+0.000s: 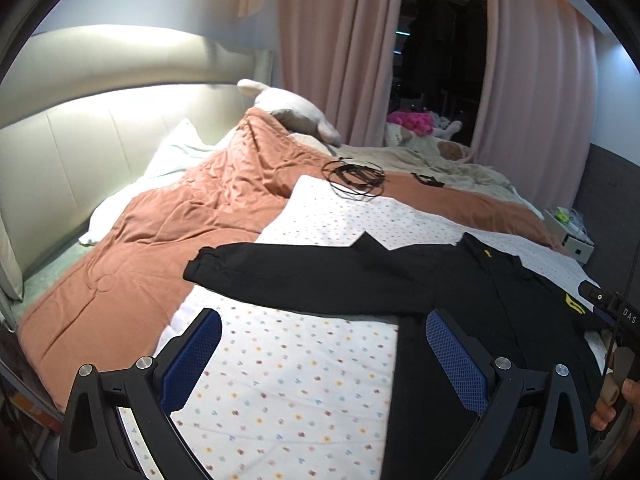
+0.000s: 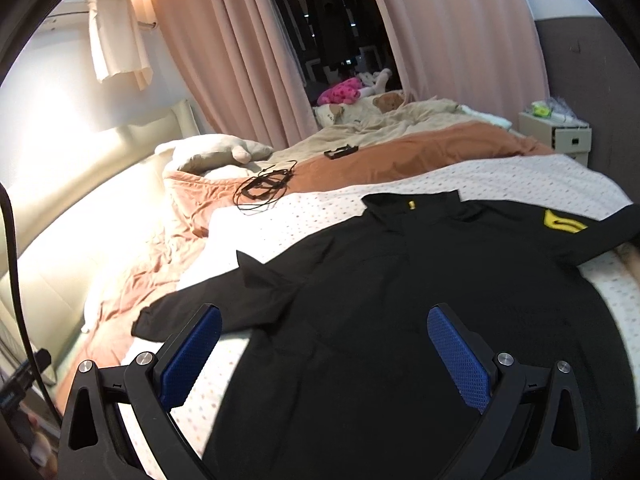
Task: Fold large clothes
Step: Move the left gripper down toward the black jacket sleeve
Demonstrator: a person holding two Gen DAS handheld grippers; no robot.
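Right now we see the black long-sleeved jacket with yellow badge (image 2: 400, 280) flat on the dotted white bedsheet (image 1: 288, 360), sleeve axis crosswise; right hand-held gripper (image 2: 324, 352) directly over it, nearer; left hand-held gripper (image 1: 324, 352) beside its hem edge. Both spread apart, empty.
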